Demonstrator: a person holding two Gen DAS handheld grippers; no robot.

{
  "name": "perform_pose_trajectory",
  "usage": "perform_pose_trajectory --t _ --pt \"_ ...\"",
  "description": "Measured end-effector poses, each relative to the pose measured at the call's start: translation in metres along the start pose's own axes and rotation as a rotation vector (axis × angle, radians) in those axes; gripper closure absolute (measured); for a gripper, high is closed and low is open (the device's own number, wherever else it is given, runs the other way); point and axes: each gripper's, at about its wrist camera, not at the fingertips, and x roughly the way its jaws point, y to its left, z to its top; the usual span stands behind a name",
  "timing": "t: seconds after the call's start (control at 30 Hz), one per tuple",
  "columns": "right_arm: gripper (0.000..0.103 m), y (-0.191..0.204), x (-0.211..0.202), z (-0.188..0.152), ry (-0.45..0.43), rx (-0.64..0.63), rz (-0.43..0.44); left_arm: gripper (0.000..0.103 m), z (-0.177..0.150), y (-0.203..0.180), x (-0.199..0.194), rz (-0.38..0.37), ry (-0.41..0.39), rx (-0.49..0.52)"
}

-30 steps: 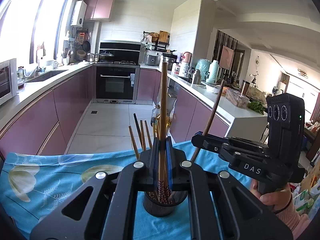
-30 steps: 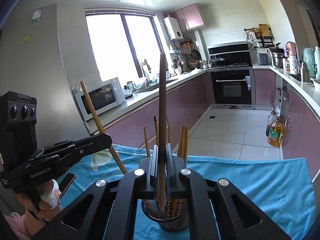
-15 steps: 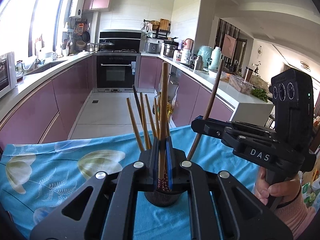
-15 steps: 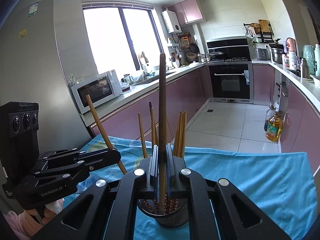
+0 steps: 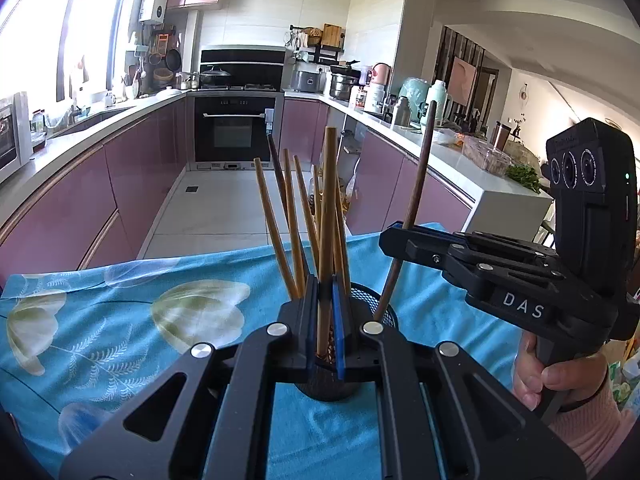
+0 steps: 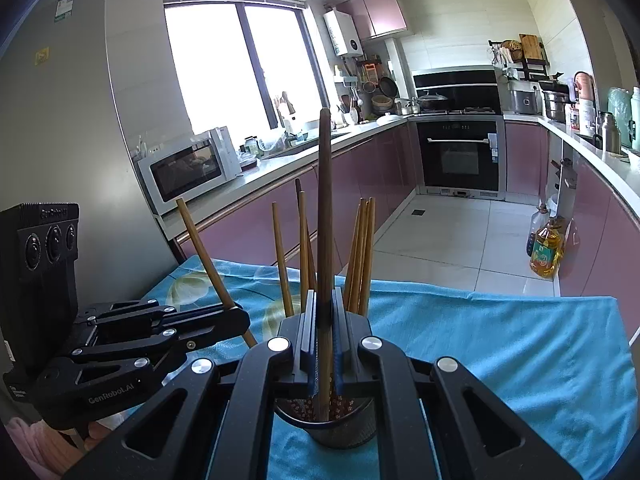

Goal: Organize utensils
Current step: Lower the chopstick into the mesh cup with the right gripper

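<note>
A black mesh holder (image 5: 374, 308) (image 6: 344, 432) stands on the blue tablecloth (image 5: 120, 320) with several wooden chopsticks (image 5: 294, 224) (image 6: 362, 248) upright in it. My left gripper (image 5: 326, 300) is shut on a light wooden chopstick (image 5: 329, 208), its lower end down in the holder. My right gripper (image 6: 326, 316) is shut on a darker chopstick (image 6: 325, 200), its tip inside the holder too. In the left wrist view the right gripper (image 5: 394, 236) holds that dark chopstick (image 5: 420, 184). In the right wrist view the left gripper (image 6: 236, 316) holds its chopstick (image 6: 204, 252) slanted.
The tablecloth (image 6: 500, 344) covers the table, whose far edge faces a tiled kitchen floor (image 5: 224, 208). Purple cabinets, an oven (image 6: 460, 156) and a microwave (image 6: 188, 168) stand beyond. An oil bottle (image 6: 546, 252) sits on the floor at the right.
Both grippers have lowered toward the holder with their chopsticks still clamped. The holder and the chopsticks in it now show larger and higher in both views.
</note>
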Motion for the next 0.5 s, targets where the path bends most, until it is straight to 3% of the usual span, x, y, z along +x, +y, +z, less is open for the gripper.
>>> perform_pose_trajectory --t 0.5 --pt "0.097 -0.003 0.015 -0.007 0.035 0.006 -0.002 0.095 -0.003 0.008 0.022 0.015 0.035 -0.006"
